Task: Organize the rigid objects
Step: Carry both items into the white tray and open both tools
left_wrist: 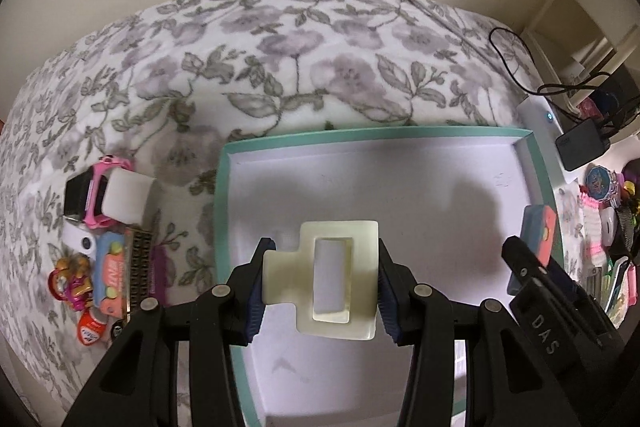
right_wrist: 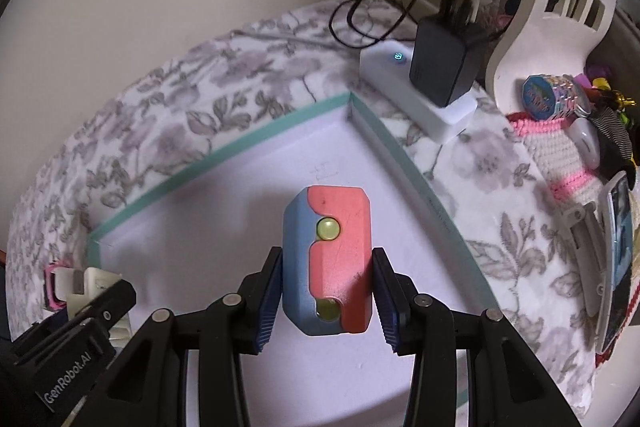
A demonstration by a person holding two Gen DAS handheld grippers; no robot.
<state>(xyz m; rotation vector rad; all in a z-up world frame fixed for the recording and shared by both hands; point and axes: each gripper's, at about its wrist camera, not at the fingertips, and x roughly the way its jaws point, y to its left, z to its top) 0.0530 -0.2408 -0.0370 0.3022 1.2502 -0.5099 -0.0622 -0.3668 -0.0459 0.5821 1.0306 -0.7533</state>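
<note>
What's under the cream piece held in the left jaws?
Bare white floor of the teal-rimmed tray surrounds the cream piece; directly beneath it is covered, contact unclear.

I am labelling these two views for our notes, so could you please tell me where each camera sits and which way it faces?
Left wrist: on the left hand-held gripper, looking steeply down into the teal-rimmed tray; its fingers clamp a cream plastic piece.
Right wrist: on the right hand-held gripper, looking down into the tray's far corner; its fingers clamp a blue and coral block.
Shared: tray, floral bedspread, white power bank, and each other's gripper.
</note>
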